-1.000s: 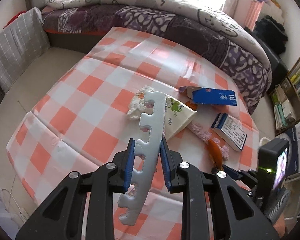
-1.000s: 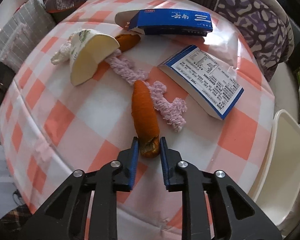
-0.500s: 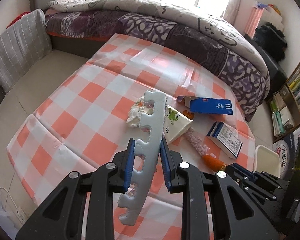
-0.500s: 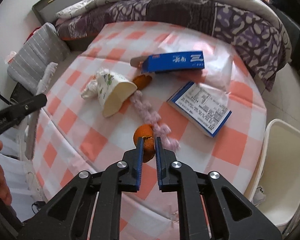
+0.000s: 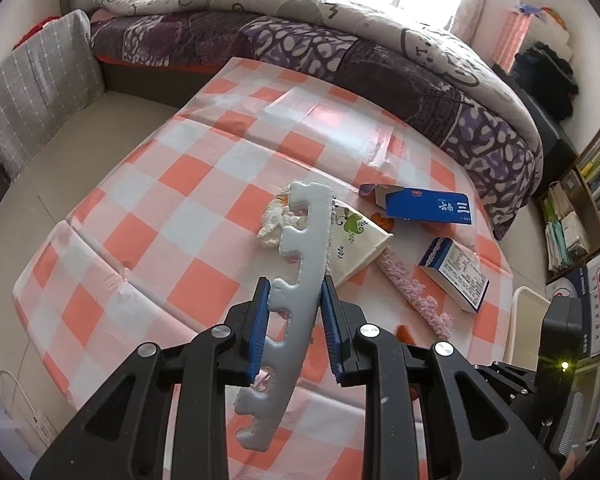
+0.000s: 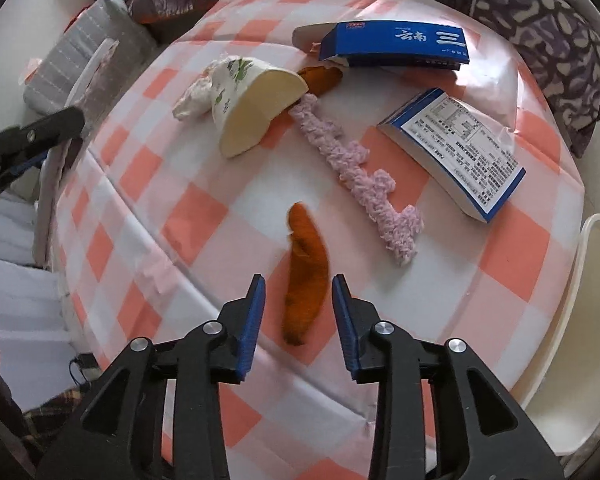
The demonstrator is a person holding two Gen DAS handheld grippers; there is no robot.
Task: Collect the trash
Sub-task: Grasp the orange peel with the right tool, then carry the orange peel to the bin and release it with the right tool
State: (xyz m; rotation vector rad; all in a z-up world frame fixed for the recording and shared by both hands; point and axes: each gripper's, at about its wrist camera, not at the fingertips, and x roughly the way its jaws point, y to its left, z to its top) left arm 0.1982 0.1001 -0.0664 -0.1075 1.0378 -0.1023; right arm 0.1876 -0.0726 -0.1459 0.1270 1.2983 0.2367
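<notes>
My left gripper (image 5: 294,288) is shut on a grey notched foam strip (image 5: 306,240), held upright above the checked table (image 5: 172,216). My right gripper (image 6: 299,284) points down near the table's front edge, and its jaws are opening. A blurred orange peel (image 6: 304,248) sits loose between them, with neither pad touching it. Farther back lie a tipped paper cup (image 6: 252,100), a crumpled tissue (image 6: 192,96), a pink fuzzy strip (image 6: 356,168), a second orange peel (image 6: 320,78), a blue carton (image 6: 396,44) and a white-and-blue box (image 6: 456,148).
A white bin (image 6: 572,320) stands off the table's right edge. A bed with a purple quilt (image 5: 380,52) borders the far side, and a bookshelf (image 5: 596,184) is at the right. The left gripper's arm (image 6: 32,136) shows at the left of the right wrist view.
My right gripper was shut on the orange peel half a second ago; its jaws have now parted and the peel is free between them. The left gripper and its strip have not moved.
</notes>
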